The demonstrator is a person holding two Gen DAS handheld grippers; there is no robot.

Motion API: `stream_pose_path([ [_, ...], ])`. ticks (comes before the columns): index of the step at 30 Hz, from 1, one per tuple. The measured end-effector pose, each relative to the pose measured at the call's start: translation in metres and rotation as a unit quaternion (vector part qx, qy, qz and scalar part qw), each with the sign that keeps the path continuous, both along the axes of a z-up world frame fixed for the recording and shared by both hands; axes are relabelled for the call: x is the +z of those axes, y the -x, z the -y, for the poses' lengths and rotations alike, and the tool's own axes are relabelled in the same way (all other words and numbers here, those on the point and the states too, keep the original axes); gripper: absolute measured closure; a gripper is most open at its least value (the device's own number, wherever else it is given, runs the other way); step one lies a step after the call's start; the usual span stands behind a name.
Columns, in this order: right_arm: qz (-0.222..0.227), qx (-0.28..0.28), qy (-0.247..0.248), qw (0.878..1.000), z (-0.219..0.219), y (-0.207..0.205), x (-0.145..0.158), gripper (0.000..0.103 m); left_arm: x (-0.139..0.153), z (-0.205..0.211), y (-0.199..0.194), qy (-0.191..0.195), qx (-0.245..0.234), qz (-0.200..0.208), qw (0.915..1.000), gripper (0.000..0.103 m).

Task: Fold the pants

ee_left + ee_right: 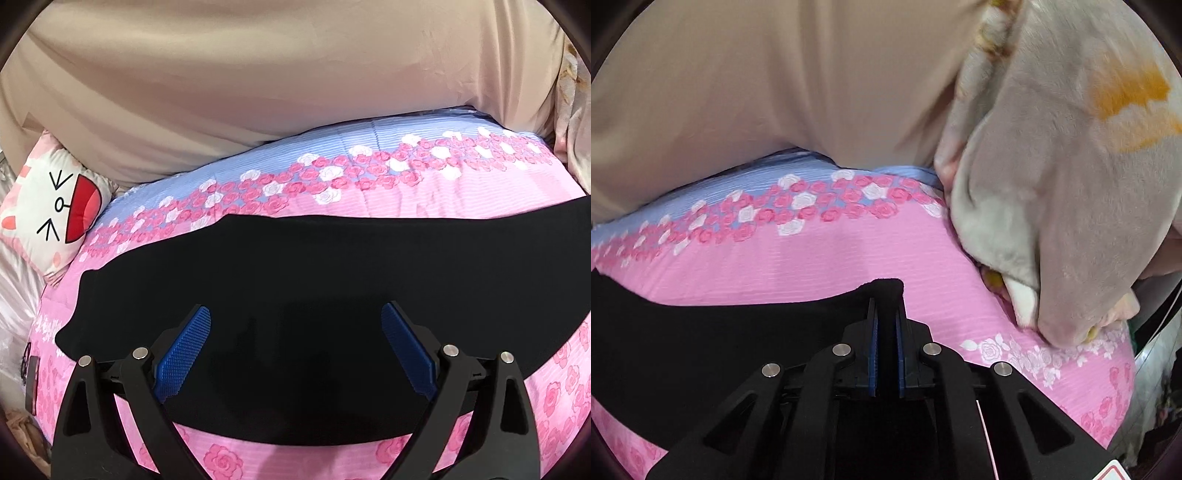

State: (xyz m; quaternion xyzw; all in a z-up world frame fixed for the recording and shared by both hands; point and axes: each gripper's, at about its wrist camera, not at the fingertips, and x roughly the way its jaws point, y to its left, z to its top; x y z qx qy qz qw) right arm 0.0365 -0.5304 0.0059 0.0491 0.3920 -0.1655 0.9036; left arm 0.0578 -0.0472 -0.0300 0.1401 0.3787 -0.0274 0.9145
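Observation:
The black pants (295,266) lie flat as a long band across the pink rose bedspread (443,184). My left gripper (295,321) is open, its blue pads (184,350) spread wide just above the middle of the pants, holding nothing. In the right wrist view the pants (701,343) stretch away to the left. My right gripper (885,314) is shut on the right end of the pants, and a corner of black cloth (886,286) sticks up past the fingertips.
A beige sheet (258,74) rises behind the bed. A cartoon cat pillow (55,206) sits at the far left. A crumpled grey and orange plush blanket (1052,184) is heaped on the bed close to the right of my right gripper.

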Motion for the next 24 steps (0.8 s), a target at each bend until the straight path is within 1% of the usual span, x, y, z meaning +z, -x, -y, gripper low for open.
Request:
stream_pose_path([
  [1, -0.024, 0.0, -0.018, 1.0, 0.01, -0.008, -0.019, 0.096, -0.003, 0.002, -0.001, -0.001, -0.003, -0.001, 1.0, 0.011],
  [2, -0.048, -0.002, -0.031, 0.998, 0.017, -0.016, -0.04, 0.092, -0.006, 0.004, -0.003, -0.005, -0.003, -0.003, 1.0, 0.011],
  [3, -0.042, 0.003, -0.031, 0.999, 0.016, -0.017, -0.051, 0.089, -0.01, 0.006, -0.005, -0.008, -0.003, -0.006, 0.9999, 0.011],
  [4, -0.035, 0.006, -0.015, 0.999, 0.01, -0.015, -0.049, 0.089, -0.014, 0.006, -0.007, -0.014, 0.0, -0.011, 0.9998, 0.011],
  [5, -0.033, -0.001, -0.009, 0.999, 0.007, -0.013, -0.044, 0.084, -0.017, 0.006, -0.008, -0.017, 0.003, -0.015, 0.9997, 0.011],
  [8, 0.017, -0.014, -0.008, 1.0, -0.006, 0.01, -0.014, 0.084, -0.018, -0.001, -0.008, -0.01, 0.005, -0.016, 0.9998, 0.011],
  [9, 0.029, -0.014, -0.007, 0.999, -0.011, 0.016, -0.005, 0.084, -0.018, -0.003, -0.009, -0.007, 0.004, -0.017, 0.9998, 0.011],
  [10, 0.035, -0.006, -0.015, 0.999, -0.019, 0.019, -0.001, 0.084, -0.018, -0.003, -0.009, -0.005, 0.004, -0.017, 0.9998, 0.011],
  [11, 0.028, 0.006, -0.029, 0.999, -0.023, 0.017, -0.005, 0.085, -0.019, -0.003, -0.009, -0.001, 0.003, -0.017, 0.9999, 0.011],
  [12, 0.014, 0.009, -0.032, 0.999, -0.022, 0.015, -0.011, 0.087, -0.019, -0.003, -0.01, 0.001, 0.002, -0.018, 0.9998, 0.011],
  [13, -0.02, -0.003, -0.018, 1.0, -0.019, 0.008, -0.028, 0.087, -0.019, -0.003, -0.009, 0.003, 0.002, -0.019, 0.9998, 0.011],
  [14, -0.048, -0.022, 0.001, 0.999, -0.013, 0.003, -0.042, 0.094, -0.019, -0.004, -0.009, 0.006, 0.001, -0.02, 0.9998, 0.011],
  [15, -0.047, -0.031, 0.003, 0.998, -0.006, 0.003, -0.049, 0.097, -0.018, -0.005, -0.008, 0.008, 0.0, -0.019, 0.9998, 0.011],
  [16, -0.024, -0.053, -0.017, 0.998, 0.002, 0.011, -0.042, 0.099, -0.017, -0.007, -0.007, 0.008, 0.002, -0.017, 0.9998, 0.011],
  [17, -0.018, -0.085, -0.013, 0.996, 0.005, 0.017, -0.034, 0.091, -0.016, -0.008, -0.006, 0.007, 0.005, -0.015, 0.9999, 0.011],
  [18, -0.002, -0.103, 0.0, 0.995, 0.002, 0.024, -0.023, 0.088, -0.015, -0.011, -0.005, 0.006, 0.008, -0.011, 0.9999, 0.011],
  [19, 0.026, -0.098, 0.002, 0.995, -0.007, 0.034, -0.008, 0.088, -0.013, -0.014, -0.004, 0.006, 0.01, -0.007, 0.9999, 0.011],
  [20, 0.039, -0.086, -0.01, 0.995, -0.015, 0.039, -0.001, 0.088, -0.012, -0.016, -0.003, 0.011, 0.01, -0.006, 0.9999, 0.011],
  [21, 0.042, -0.071, -0.024, 0.996, -0.022, 0.04, 0.0, 0.089, -0.011, -0.018, -0.003, 0.015, 0.01, -0.007, 0.9998, 0.011],
  [22, 0.024, -0.053, -0.031, 0.998, -0.032, 0.036, -0.007, 0.089, -0.012, -0.02, -0.003, 0.019, 0.011, -0.008, 0.9997, 0.011],
  [23, -0.01, -0.051, -0.021, 0.998, -0.033, 0.029, -0.02, 0.09, -0.012, -0.021, -0.003, 0.021, 0.01, -0.009, 0.9997, 0.011],
  [24, -0.037, -0.061, -0.008, 0.997, -0.031, 0.024, -0.031, 0.098, -0.012, -0.022, -0.002, 0.022, 0.01, -0.009, 0.9997, 0.011],
])
